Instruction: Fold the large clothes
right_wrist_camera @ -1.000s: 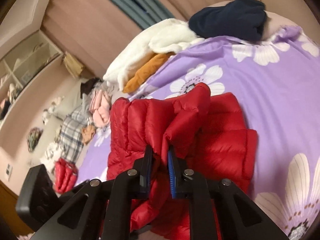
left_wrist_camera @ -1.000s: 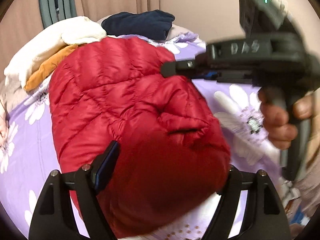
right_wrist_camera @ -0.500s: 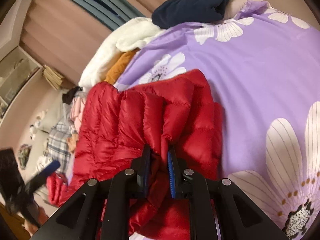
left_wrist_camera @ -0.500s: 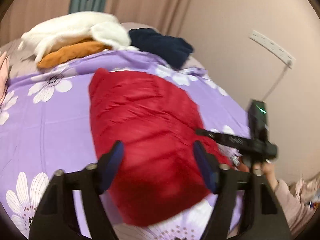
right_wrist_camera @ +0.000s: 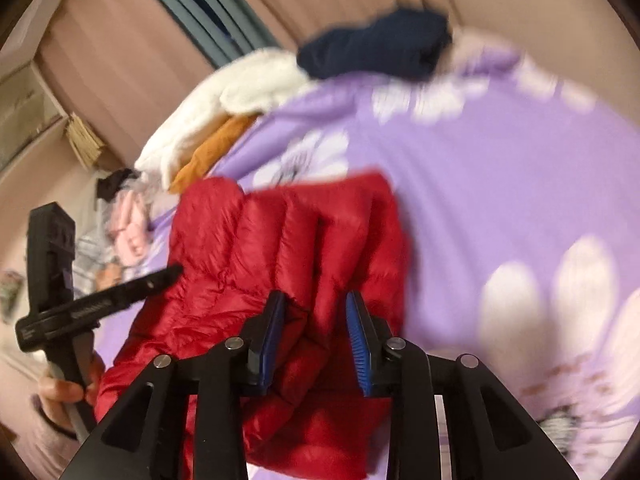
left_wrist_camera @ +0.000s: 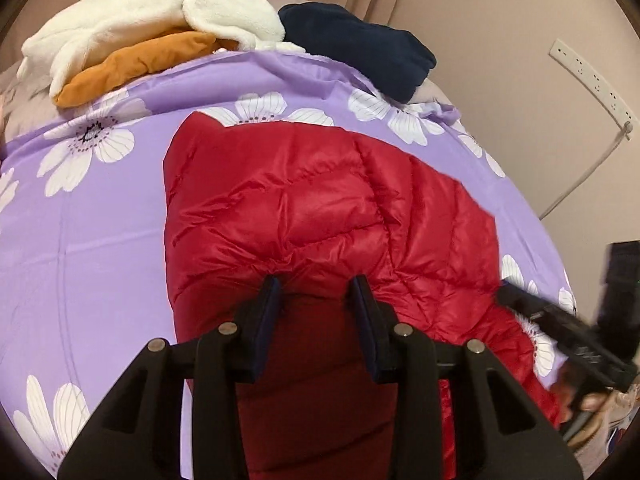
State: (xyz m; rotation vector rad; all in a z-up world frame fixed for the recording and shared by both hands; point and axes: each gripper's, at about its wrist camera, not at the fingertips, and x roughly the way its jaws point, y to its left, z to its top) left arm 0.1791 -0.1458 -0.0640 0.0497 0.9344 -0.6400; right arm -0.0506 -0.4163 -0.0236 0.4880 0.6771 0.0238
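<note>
Your left gripper (left_wrist_camera: 316, 294) has its two black fingers with dark blue pads set moderately apart, and the near edge of the red quilted down jacket (left_wrist_camera: 320, 208) bulges up between them. The pads (left_wrist_camera: 269, 300) are close to the fabric on both sides, but I cannot tell if they already press it, so please treat this grip as not confirmed.

Your right gripper (right_wrist_camera: 316, 312) also stands with its jaws apart, with a clear gap between the bright blue ribbed pads (right_wrist_camera: 356, 332). A fold of the red jacket (right_wrist_camera: 288, 248) lies in this gap and is not pinched. This view is blurred, so small details are not sure.

The jacket lies on the purple bed sheet with large white flowers (left_wrist_camera: 80, 220), about in the middle of the bed, folded into a thick puffy bundle. In the left view its right side reaches toward your right hand (left_wrist_camera: 588, 404), which holds the handle of the other gripper at the low right edge. In the right view, your left hand (right_wrist_camera: 60, 392) holds its gripper at the left side of the jacket.

At the far end of the bed you can see a white fluffy garment (left_wrist_camera: 152, 12) lying on top of an orange folded garment (left_wrist_camera: 136, 64), and just beside them a dark navy folded garment (left_wrist_camera: 360, 48). A white power strip (left_wrist_camera: 592, 80) is fixed on the beige wall to the right.
</note>
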